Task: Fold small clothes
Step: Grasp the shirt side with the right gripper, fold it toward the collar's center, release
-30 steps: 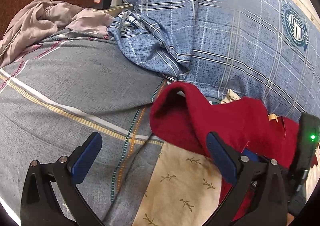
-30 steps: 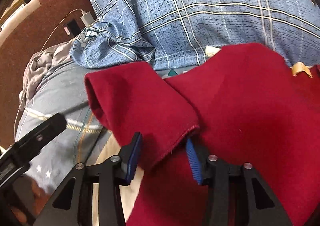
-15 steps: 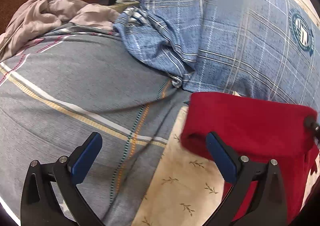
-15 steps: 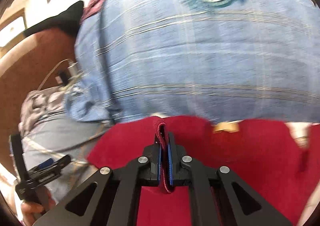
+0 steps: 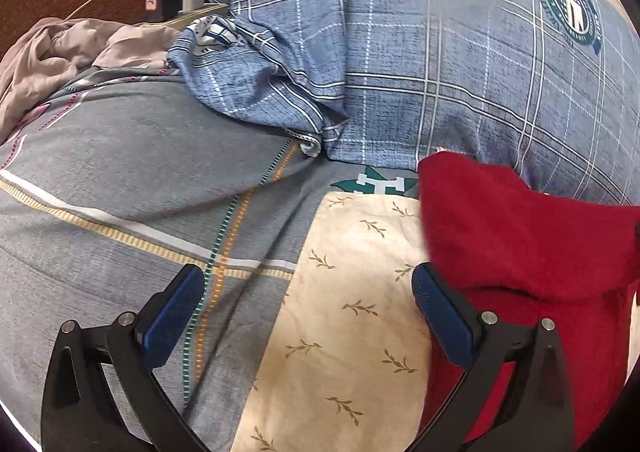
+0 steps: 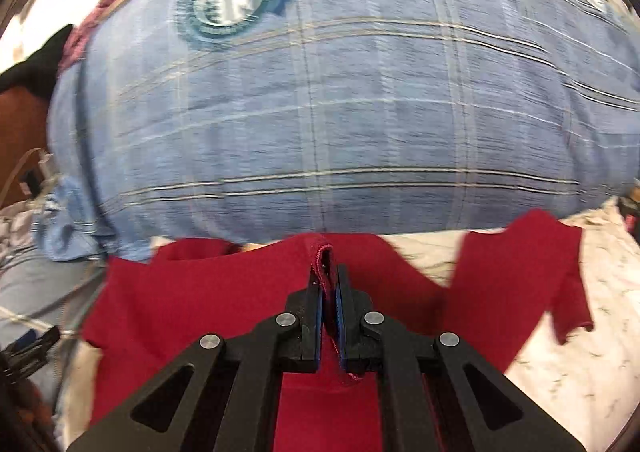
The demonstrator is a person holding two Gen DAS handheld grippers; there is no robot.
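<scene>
A dark red garment (image 5: 528,236) lies on a cream leaf-print cloth (image 5: 352,324) on the bed. My left gripper (image 5: 308,308) is open and empty, hovering over the cream cloth, its right finger next to the garment's folded left edge. My right gripper (image 6: 329,284) is shut on a pinched fold of the red garment (image 6: 224,300), holding it over the rest of the garment. A red sleeve (image 6: 520,284) sticks out to the right.
A large blue plaid pillow (image 5: 460,60) sits just behind the garment and also shows in the right wrist view (image 6: 340,100). A grey striped bedsheet (image 5: 120,180) spreads left. A crumpled pinkish cloth (image 5: 60,52) and a power strip with chargers (image 5: 176,0) lie far left.
My right gripper closed on the garment's left flap and carried it rightward over the body, uncovering more cream cloth. My left gripper stayed open and shifted only slightly.
</scene>
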